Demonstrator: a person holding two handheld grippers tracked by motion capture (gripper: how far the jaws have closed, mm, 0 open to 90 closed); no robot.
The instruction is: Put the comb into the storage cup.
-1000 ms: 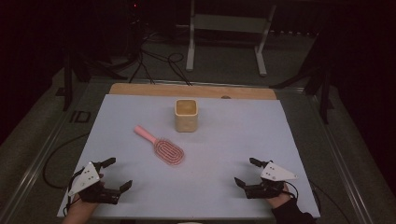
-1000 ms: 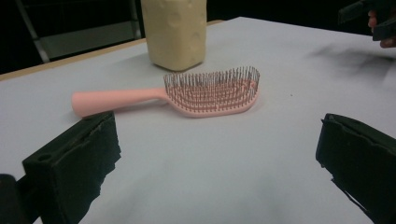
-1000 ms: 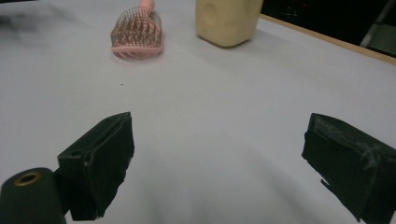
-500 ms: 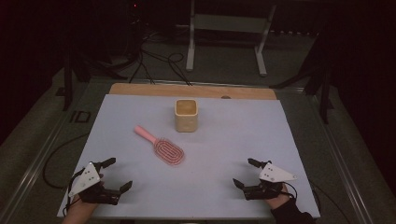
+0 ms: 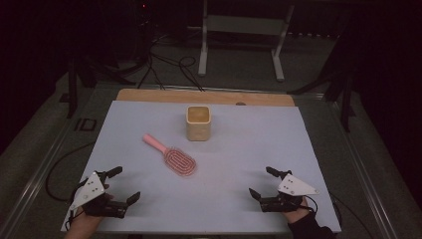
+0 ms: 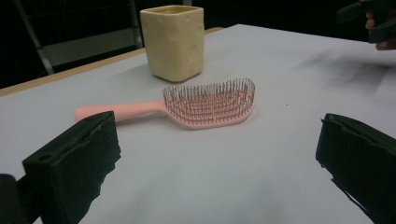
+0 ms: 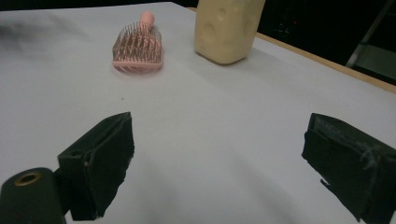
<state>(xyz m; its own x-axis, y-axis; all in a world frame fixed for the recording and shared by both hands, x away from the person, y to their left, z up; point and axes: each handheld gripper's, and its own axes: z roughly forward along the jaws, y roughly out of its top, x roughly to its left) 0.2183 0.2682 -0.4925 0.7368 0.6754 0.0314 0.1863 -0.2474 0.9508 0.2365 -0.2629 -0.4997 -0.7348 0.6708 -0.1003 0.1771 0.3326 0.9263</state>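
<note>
A pink hairbrush lies bristles up near the middle of the white table sheet, its handle pointing back left. Behind it stands a cream square cup. My left gripper rests open at the front left corner, facing the hairbrush and the cup. At the front right my right gripper is open too, nothing between its jaws. From its view the hairbrush lies far ahead at left and the cup beside it.
A wooden strip runs along the sheet's far edge. Beyond the table are a metal stand and cables on the dark floor. The other hand's gripper shows at the top right of the left gripper view.
</note>
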